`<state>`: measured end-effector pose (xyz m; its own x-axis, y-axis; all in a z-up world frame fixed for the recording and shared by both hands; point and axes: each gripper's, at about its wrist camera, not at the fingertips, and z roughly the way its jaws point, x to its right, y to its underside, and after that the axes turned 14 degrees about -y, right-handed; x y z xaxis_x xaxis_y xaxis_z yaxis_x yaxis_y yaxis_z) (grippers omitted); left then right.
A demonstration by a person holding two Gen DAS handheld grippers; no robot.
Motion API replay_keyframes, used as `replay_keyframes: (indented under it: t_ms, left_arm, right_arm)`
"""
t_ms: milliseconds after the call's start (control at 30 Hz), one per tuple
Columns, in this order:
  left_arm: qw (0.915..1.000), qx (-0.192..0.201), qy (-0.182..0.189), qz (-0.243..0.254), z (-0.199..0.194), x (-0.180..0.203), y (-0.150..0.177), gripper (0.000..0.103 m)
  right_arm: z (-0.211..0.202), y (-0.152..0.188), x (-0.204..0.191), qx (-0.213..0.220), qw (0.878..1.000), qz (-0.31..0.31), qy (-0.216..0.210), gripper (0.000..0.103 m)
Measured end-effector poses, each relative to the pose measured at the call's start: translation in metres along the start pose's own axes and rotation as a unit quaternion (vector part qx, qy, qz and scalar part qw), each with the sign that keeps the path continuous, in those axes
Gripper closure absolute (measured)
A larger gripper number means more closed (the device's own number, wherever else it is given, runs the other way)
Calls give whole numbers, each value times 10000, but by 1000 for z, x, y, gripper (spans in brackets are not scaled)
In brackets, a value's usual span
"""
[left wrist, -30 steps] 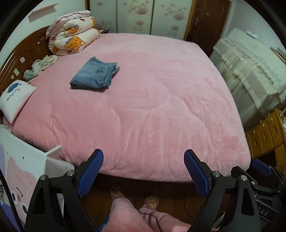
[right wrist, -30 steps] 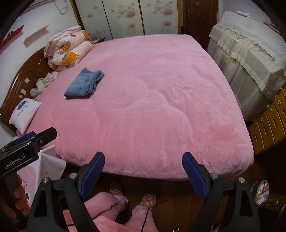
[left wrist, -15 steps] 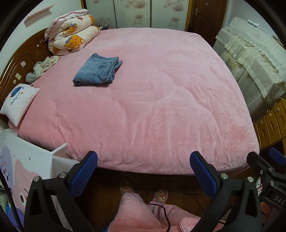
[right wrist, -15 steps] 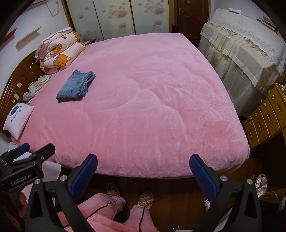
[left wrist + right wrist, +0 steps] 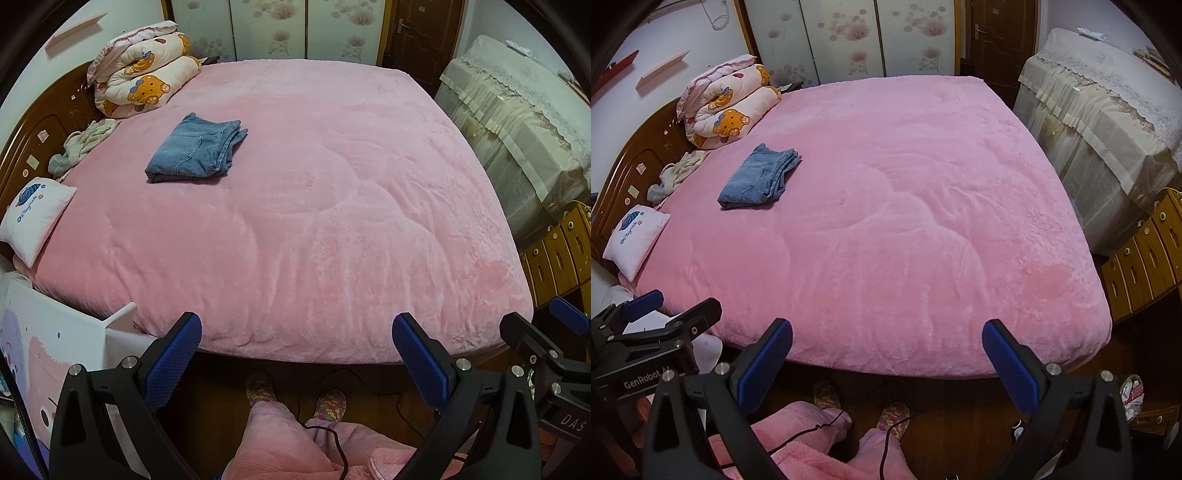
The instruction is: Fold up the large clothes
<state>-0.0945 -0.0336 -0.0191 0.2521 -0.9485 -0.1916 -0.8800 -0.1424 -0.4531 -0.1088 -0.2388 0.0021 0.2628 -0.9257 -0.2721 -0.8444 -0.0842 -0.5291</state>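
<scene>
Pink bed cover (image 5: 332, 221), blue denim jeans (image 5: 195, 149), bear-print quilt (image 5: 144, 85), floral wardrobe doors (image 5: 273, 29), blue jaws.

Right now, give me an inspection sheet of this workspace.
Surface: pink blanket covers the bed, mostly bare.
Job's things: folded jeans lie flat near the headboard.
Clutter: rolled bear-print quilt, crumpled pale cloth, small white pillow along the head end.
Grippers: left hand-held gripper and right hand-held gripper open, jaws just widened, nothing between them, both off the bed's near edge.
Cables: black cable across the person's pink trouser legs.
Surroundings: floral wardrobe, lace-covered furniture, wooden drawers.
</scene>
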Motion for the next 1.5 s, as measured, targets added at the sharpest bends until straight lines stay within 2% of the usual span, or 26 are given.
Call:
replay_keyframes:
  t_ms: [367,1500]
  left_arm:
    - [9999,-17,-33,108,-1,6,0,1]
    - [9990,298,-2,337,-6,13,-10,1]
  right_arm:
    - [0,-2,-9,57,9998,-128,-102,0]
    - [-3,-12,-5,115,9998,-123,-125,0]
